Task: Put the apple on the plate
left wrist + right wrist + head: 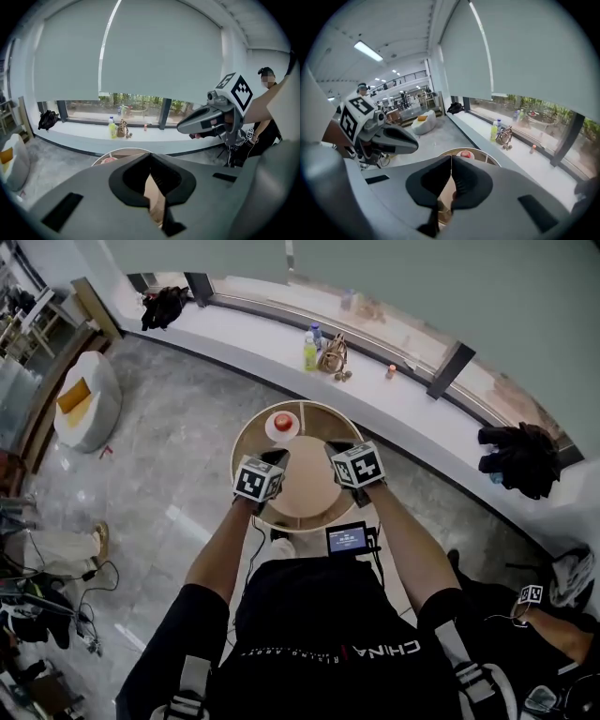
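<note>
A red apple lies on a small white plate at the far left of a round wooden table. In the head view my left gripper and right gripper hover side by side above the table's middle, on the near side of the plate. Both are shut with nothing between their fingers. In the left gripper view its jaws meet at the tips, the plate peeks out beyond them, and the right gripper floats at the right. The right gripper view shows its jaws shut, with the apple beyond.
A long white window ledge runs behind the table and carries bottles and a small bag. A white beanbag sits far left. Black bags and a seated person are at the right. Cables lie on the floor at the left.
</note>
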### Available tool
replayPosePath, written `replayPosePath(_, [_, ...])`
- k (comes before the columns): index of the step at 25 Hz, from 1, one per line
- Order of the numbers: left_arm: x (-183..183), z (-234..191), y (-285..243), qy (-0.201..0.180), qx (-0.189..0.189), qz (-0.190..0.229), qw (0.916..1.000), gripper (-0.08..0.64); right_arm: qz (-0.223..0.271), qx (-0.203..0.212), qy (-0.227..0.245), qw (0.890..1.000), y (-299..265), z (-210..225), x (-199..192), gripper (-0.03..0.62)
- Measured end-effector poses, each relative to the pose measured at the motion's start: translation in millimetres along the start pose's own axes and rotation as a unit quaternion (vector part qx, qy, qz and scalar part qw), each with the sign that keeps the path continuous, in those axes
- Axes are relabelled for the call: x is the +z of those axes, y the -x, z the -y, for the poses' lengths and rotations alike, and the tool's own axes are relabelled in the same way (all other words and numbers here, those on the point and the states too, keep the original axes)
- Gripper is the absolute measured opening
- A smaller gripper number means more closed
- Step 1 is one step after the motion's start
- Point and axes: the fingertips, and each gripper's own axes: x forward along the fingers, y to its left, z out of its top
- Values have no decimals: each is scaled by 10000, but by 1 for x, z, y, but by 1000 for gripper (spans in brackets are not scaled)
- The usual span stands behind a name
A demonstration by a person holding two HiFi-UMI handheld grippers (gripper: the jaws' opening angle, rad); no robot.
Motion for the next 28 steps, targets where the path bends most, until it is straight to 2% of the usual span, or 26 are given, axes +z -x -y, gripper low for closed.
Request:
replayPosePath(3, [-12,28,7,24,150,-22,9999,17,155,107,-78,9998,24,-1,-16,32])
replayPosePath(7, [-24,59,22,21,339,-43,9994,17,42,241,42,9997,44,-11,-42,32])
replayPosePath(11, [-43,81,43,69,396,-66,9992,17,-11,209,48,9998,62,-27,-56,32])
replayPosePath(19, [-101,115,101,96,481,-194,9986,17,38,470,-235,9986,104,-91,-91,32])
replayPosePath(24, [-132,155,136,136,405,-50,9991,17,-36,292,-74,9995,134,-122,-121,32])
replayPosePath(28, [-165,167,178,145,456,-12,9989,17,6,360,101,9993,150,-180,-136,32])
